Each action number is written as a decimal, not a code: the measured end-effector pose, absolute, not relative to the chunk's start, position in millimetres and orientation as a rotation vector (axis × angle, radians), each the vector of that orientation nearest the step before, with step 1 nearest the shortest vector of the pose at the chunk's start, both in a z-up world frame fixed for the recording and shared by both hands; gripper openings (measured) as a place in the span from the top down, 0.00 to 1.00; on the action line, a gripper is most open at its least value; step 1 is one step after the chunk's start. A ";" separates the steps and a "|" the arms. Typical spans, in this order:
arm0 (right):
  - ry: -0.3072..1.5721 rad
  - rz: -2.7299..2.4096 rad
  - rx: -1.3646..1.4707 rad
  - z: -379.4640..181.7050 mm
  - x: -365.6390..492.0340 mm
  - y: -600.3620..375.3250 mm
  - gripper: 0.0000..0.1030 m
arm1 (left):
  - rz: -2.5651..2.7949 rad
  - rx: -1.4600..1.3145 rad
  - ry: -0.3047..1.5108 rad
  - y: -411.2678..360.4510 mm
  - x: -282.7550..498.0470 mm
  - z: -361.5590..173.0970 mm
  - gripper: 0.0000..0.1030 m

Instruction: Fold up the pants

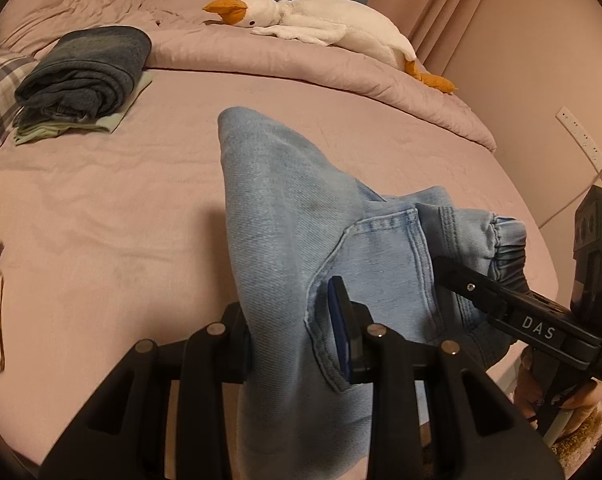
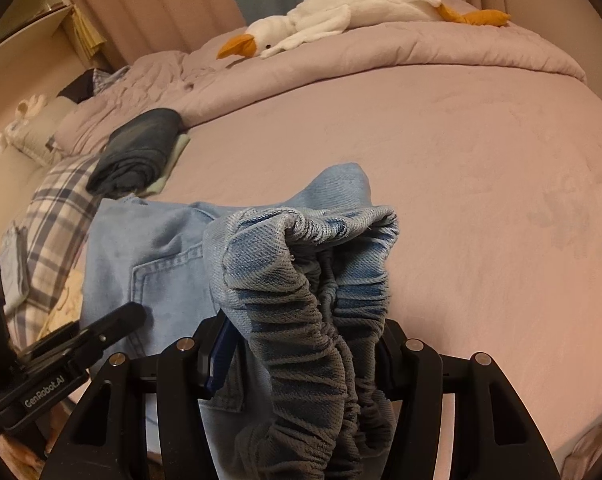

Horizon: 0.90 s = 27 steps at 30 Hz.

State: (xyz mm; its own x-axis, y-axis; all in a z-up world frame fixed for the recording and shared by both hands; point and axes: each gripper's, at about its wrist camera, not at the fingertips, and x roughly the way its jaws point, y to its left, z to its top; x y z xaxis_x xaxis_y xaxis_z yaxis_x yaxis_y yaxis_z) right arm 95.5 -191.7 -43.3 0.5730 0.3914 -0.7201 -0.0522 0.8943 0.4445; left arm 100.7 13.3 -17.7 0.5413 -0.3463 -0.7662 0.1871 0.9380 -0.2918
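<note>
Bare sheet (image 1: 101,208) ahead; folded stack (image 1: 85,76) far-left.

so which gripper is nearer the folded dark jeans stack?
Left. The left gripper grips the light jeans on the side toward the stack; the right gripper grips their waistband farther away.

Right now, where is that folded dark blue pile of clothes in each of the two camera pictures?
Left wrist view: the folded dark pile lies upper left on the pink bed, beside plaid fabric.
Right wrist view: the same pile sits left of centre, above the light jeans.
Shared landmark: the white plush goose behind, on the quilt.
</note>
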 end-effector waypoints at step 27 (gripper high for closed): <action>0.906 0.127 0.274 -40.6 73.7 -213.7 0.16 | -0.204 -0.237 0.943 45.9 78.6 -3.2 0.01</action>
State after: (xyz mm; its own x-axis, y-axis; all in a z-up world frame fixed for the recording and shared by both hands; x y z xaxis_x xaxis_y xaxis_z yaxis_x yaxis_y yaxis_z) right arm 73.7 -213.7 -40.6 0.6122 0.2241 -0.7583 0.0063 0.9576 0.2880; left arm 78.6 45.9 -3.2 0.5716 -0.2747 -0.7732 0.0688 0.9550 -0.2885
